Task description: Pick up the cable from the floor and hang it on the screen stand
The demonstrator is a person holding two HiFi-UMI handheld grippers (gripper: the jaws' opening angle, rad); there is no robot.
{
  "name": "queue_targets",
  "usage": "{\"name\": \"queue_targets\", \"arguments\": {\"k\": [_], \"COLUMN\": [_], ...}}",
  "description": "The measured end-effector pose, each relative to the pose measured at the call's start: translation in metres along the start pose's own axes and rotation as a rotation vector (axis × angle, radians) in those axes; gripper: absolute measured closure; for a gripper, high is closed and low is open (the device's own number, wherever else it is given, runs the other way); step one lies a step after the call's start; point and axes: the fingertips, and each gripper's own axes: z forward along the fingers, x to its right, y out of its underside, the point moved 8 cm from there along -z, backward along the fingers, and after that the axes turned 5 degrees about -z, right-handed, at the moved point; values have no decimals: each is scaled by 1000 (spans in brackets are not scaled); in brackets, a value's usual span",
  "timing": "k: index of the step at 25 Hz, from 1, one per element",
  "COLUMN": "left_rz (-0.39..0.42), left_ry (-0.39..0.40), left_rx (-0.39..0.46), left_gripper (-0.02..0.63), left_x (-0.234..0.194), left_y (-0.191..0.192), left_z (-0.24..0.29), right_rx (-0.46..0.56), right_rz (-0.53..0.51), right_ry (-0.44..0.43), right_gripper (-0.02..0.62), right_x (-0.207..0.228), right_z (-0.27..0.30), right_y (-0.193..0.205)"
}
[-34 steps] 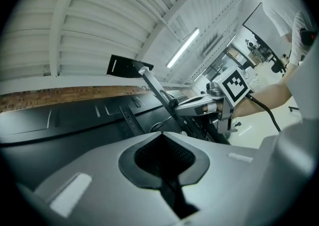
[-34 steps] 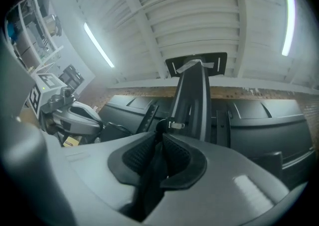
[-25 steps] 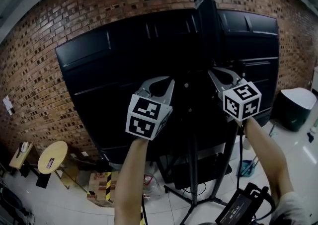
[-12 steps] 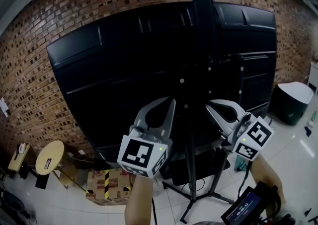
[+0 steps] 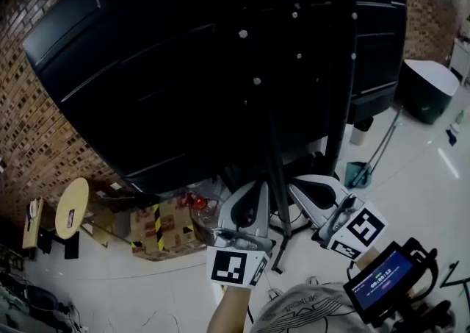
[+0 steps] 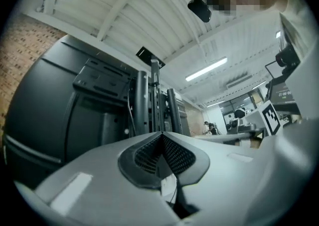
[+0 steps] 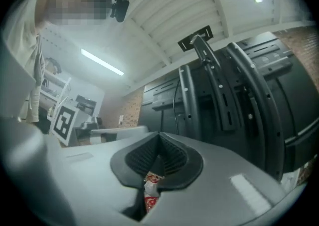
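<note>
Both lowered, left claw (image 5: 256, 187) and right claw (image 5: 297, 183) closed tight, holding nothing, ribbed pads (image 6: 175, 153), tubular, seemingly metal screen stand (image 5: 342, 89)

I am working in an industrial-style office or lab: brick wall (image 5: 29, 126), large screen stand (image 5: 277, 199), tiled floor (image 5: 132, 287), ceiling strip lights (image 6: 206, 69).

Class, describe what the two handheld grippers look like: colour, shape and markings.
The left gripper and right gripper are pale grey, each with two curved jaws tapering to tips and dark ribbed pads. Each carries a white cube with black square markers.
</note>
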Motion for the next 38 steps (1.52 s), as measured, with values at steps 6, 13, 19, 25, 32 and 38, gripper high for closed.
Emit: {"name": "queue_targets", "arguments": {"k": [6,13,19,25,32,38], "left_rz": [-118,-125,-154,-163,-167,-171], "left_ry": [-93,-134,-151,-160,-138,-135], "left_rx": [-130,-173,-192,-215,-214,-218], "left_gripper": [586,586,586,587,586,587], "left_x": [9,27,22,17,21,24], "left_y": [42,47,54,64,66,71], "left_z": [-53,-82,-83,-84,-78,-78], "right_rx": [-65,-113,-218,-248,-234,-227], "right_rz": [110,207,179,144,135,133], "right_ry": [14,38,-6,-18,-6,-20], "right_gripper": [594,594,594,594,594,594], "right_x": [-25,-50,-63,-68,-66,-69], "right_z": [-16,-31,-25,-26,-28,-33], "right_y": [28,49,66,71,70,74]}}
